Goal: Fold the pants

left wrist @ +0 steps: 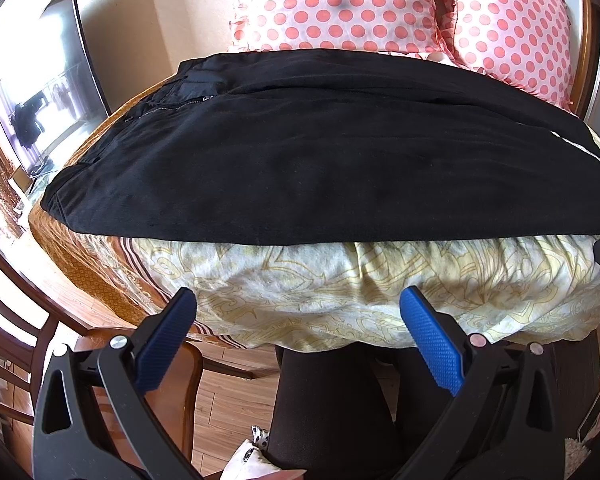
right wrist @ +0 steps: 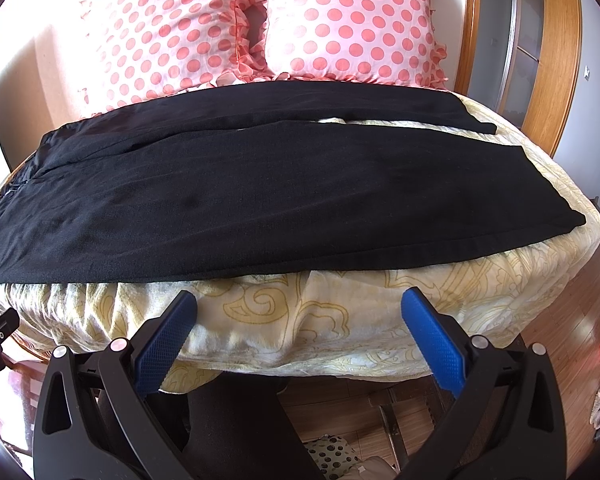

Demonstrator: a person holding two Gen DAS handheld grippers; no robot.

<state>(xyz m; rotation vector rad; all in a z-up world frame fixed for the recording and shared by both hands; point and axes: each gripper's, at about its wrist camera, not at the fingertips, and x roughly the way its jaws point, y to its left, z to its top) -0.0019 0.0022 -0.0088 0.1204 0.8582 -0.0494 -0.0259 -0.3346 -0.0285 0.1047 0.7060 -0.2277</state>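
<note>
Left black gripper with blue pads (left wrist: 298, 308) spread wide, holding nothing; right black gripper with blue pads (right wrist: 299, 310) likewise. Beyond, across frame centre, black cloth pants (left wrist: 320, 160) flat on yellow patterned blanket (left wrist: 340, 280). Behind, upper frame, pink polka-dot pillows (right wrist: 260, 28).

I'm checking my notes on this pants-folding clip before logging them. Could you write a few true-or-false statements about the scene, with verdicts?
1. The black pants lie spread flat on the yellow patterned blanket. True.
2. The left gripper clamps the pants. False: its jaws are open, short of the fabric.
3. Two pink polka-dot pillows sit behind the pants. True.
4. The right gripper is shut. False: it is open, holding nothing.
5. The zipper faces up. True.
</note>
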